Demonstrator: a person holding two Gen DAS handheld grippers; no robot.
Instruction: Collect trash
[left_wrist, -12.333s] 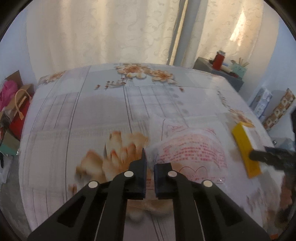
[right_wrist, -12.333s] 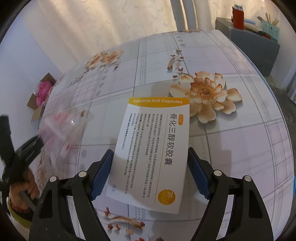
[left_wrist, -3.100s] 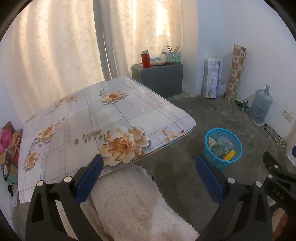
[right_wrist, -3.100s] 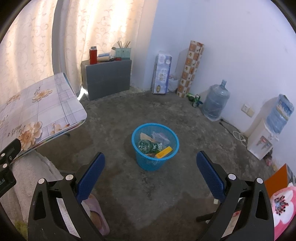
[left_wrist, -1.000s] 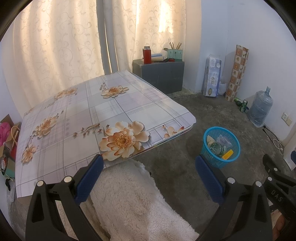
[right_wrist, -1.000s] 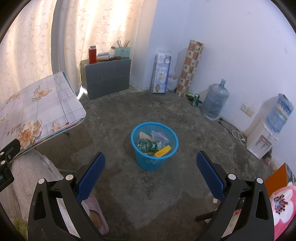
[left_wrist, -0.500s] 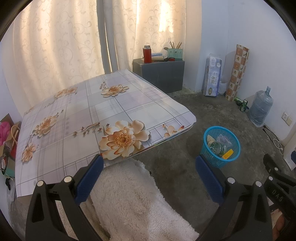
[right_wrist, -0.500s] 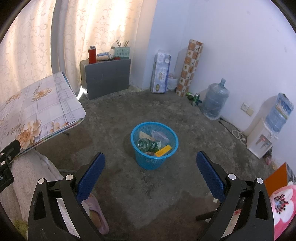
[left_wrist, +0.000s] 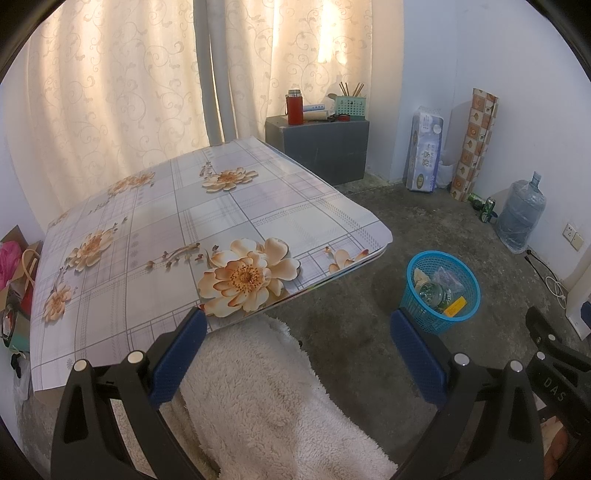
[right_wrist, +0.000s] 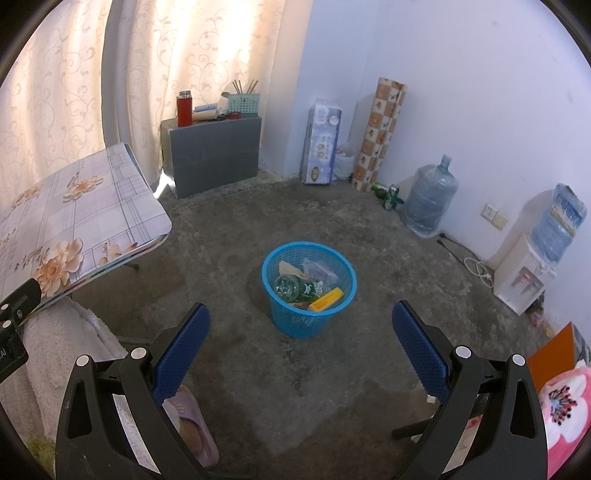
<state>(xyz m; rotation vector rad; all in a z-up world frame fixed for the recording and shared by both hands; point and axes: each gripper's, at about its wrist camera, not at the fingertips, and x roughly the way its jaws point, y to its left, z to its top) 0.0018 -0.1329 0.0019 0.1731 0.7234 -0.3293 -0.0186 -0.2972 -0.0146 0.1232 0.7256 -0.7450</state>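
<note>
A blue mesh trash basket (right_wrist: 309, 309) stands on the concrete floor and holds a green bottle (right_wrist: 291, 287), a yellow box (right_wrist: 326, 298) and a clear plastic bag (right_wrist: 319, 271). The left wrist view has the same basket (left_wrist: 443, 291) at the right, beyond the table corner. My right gripper (right_wrist: 301, 341) is open and holds nothing, raised above the floor, with the basket seen between its fingers. My left gripper (left_wrist: 295, 347) is also open and holds nothing, over a fluffy white seat cover (left_wrist: 266, 398) near the table with the floral cloth (left_wrist: 177, 236), which bears nothing.
A grey cabinet (right_wrist: 212, 155) with a red flask stands by the curtain. Along the wall are a tissue pack (right_wrist: 322, 142), a patterned roll (right_wrist: 378, 133), a water jug (right_wrist: 430, 201) and a water dispenser (right_wrist: 524, 280). A slipper (right_wrist: 192, 432) lies on the floor by my right gripper.
Hardly anything has moved in the last second; both grippers stay open. Twelve seconds ago the left was shut on a plastic bag and the right held a capsule box; both now lie in the basket.
</note>
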